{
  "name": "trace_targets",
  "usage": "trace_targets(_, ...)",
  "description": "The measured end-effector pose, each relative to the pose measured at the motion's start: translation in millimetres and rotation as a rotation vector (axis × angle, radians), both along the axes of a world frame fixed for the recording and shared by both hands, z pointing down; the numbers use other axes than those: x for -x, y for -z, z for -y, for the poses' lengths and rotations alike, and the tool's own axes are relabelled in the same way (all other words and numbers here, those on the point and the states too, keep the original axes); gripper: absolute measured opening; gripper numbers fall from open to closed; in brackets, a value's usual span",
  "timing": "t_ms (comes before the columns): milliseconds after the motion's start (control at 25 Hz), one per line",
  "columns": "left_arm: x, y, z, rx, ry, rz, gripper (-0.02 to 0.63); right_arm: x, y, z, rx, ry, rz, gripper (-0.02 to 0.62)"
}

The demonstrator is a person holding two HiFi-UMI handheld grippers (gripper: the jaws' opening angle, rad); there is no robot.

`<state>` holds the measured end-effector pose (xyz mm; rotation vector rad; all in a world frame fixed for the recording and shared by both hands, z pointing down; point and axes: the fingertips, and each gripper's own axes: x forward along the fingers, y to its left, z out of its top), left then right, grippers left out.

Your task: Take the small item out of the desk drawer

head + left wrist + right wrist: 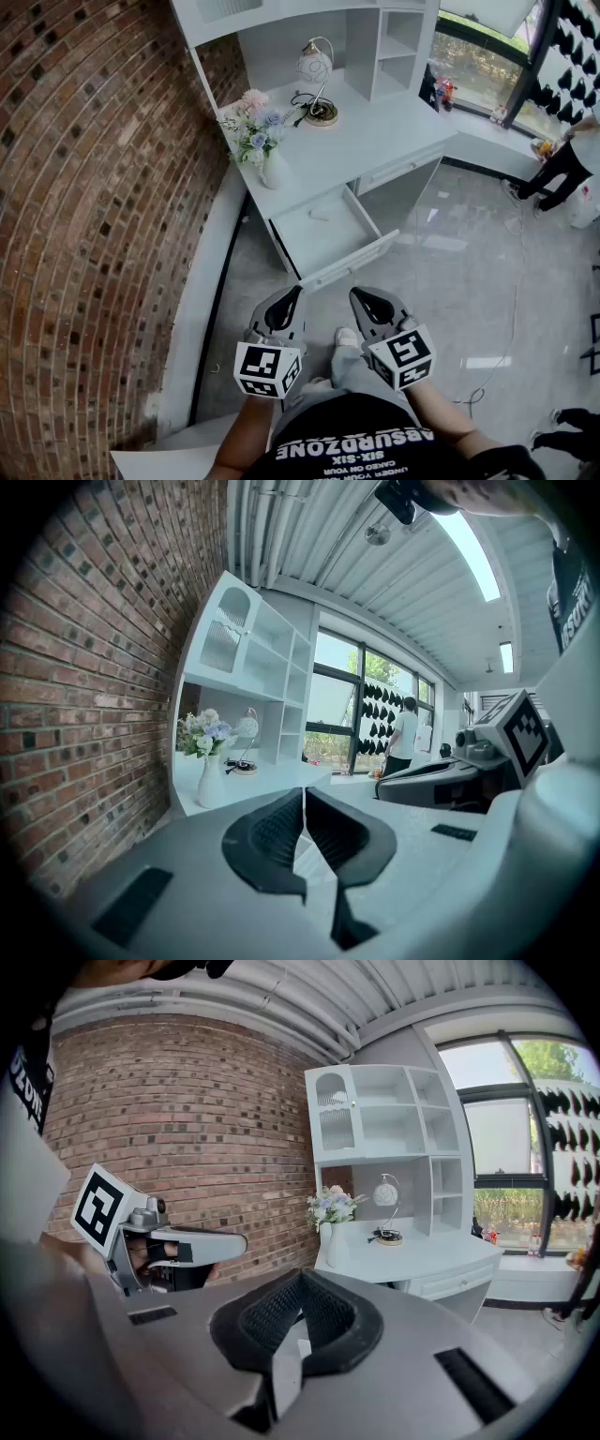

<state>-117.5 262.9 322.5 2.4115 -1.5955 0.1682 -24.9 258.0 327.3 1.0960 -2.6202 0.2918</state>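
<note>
Ahead of the closed, empty left hand-held gripper (294, 294) and right hand-held gripper (357, 296), the small item (320, 215) in the drawer (352, 262) looks light, best pinched mid-body.

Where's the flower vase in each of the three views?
Head view: the flower vase stands upper middle, on the left end of the desk, beyond the open drawer.
Left gripper view: left of centre, beside the brick wall.
Right gripper view: slightly right of centre, on the desk's near corner.
Shared landmark: the globe lamp beside it on the desk.
</note>
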Motion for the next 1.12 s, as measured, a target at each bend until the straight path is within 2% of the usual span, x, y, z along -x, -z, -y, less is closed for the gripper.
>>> trace_targets(360, -12, -5, 30, 0.025, 0.007, -0.006, 0.014, -12, 1, 32, -0.014, -0.001, 0.001, -0.003)
trace_targets(1120, -38, -30, 123, 0.067, 0.113, 0.009, 0.014, -54, -24, 125, 0.023, 0.064, -0.009, -0.002)
